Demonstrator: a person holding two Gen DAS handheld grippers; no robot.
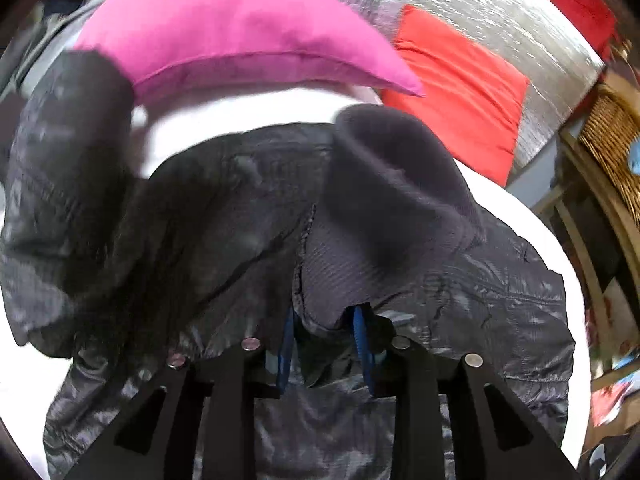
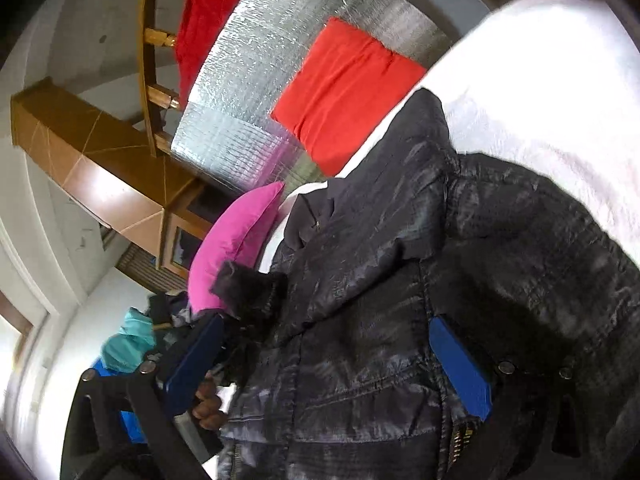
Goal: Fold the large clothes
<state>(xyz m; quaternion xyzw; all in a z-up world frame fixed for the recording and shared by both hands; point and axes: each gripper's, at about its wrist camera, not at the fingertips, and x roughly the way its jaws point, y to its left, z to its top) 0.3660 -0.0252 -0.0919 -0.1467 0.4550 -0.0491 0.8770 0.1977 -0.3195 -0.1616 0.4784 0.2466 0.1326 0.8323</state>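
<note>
I have the dark quilted jacket (image 1: 224, 216) lying spread on the white bed (image 1: 248, 116), its ribbed collar (image 1: 384, 200) standing up just ahead of my left tool (image 1: 326, 350). That tool's blue pads (image 1: 360, 336) are drawn close and pinch a ridge of fabric below the collar. My right tool (image 2: 328, 364) is spread wide, jacket cloth lying between its pads (image 2: 460, 364) with neither visibly pressing. The main risk, as I judge it, is the slick shell sliding out of the left pinch once I lift, since the bite looks shallow. The pink cushion (image 1: 240, 28) sits touching the jacket's far edge, so a fold carried that way could snag it. The red cushion (image 1: 460, 92) lies farther off.
</note>
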